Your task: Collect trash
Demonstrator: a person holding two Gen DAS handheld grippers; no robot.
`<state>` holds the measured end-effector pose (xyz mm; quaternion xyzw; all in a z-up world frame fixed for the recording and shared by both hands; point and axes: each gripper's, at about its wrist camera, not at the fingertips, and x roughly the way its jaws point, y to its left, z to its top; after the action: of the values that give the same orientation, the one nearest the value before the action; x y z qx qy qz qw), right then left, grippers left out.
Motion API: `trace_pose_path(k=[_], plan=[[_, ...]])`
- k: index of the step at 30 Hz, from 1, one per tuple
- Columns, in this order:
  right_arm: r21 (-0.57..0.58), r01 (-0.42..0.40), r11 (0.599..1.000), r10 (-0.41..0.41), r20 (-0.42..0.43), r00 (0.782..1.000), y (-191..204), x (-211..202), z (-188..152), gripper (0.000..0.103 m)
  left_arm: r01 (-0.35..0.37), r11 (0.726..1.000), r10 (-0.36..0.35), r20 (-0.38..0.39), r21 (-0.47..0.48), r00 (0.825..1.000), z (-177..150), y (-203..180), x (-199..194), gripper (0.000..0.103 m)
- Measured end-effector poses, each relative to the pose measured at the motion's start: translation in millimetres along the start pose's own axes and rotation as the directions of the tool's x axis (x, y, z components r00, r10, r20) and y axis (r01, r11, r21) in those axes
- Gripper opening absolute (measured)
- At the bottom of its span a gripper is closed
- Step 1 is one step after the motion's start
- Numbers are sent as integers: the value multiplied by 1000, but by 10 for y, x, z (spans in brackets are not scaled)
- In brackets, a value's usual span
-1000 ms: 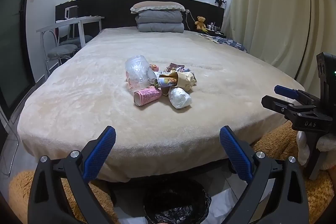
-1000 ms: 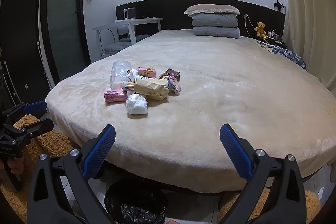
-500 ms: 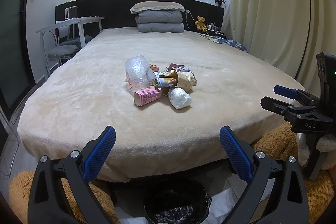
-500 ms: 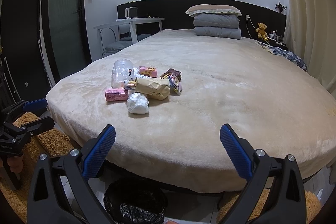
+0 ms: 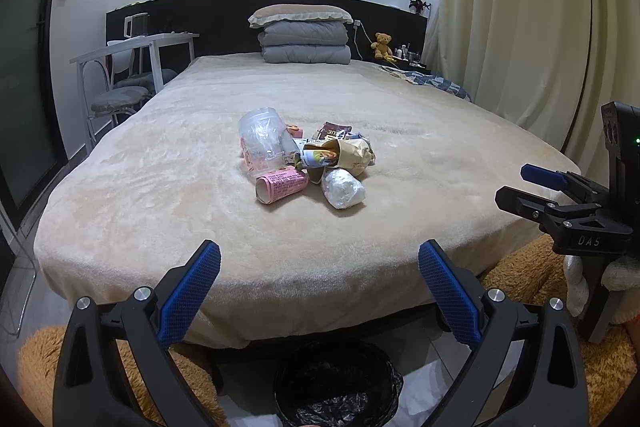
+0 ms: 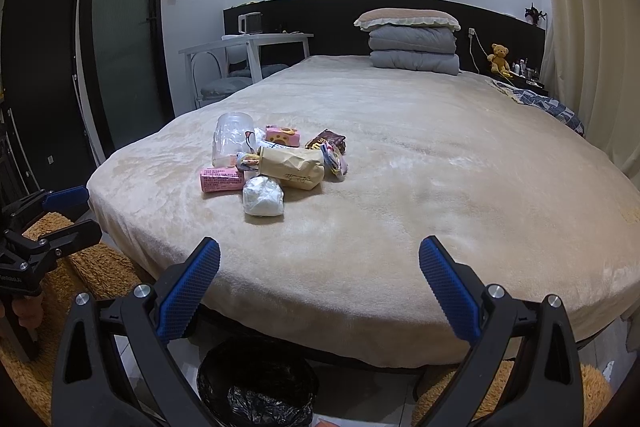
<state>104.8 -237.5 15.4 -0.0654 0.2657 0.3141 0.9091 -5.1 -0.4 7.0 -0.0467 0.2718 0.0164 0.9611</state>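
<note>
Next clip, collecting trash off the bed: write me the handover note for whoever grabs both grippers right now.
Left gripper: open, empty, held short of the bed's foot.
Right gripper: open, empty, likewise short of the foot.
Trash: one pile on the bed, left of centre: clear cup, pink pack, white wad, paper bag, wrappers.
Bin: black-lined, on the floor at the bed's foot, below the grippers.
Done: no piece picked up yet.
Left: carry every piece to the bin; the white wad lies nearest.
</note>
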Motion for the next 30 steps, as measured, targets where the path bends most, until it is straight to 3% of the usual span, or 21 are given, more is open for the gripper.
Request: trace_pose_path(k=[30], plan=[[-7, -14, 1000, 14, 0, 1000, 23, -7, -20, 99, 3, 1000, -3, 1, -13, 1000, 13, 12, -10, 96]])
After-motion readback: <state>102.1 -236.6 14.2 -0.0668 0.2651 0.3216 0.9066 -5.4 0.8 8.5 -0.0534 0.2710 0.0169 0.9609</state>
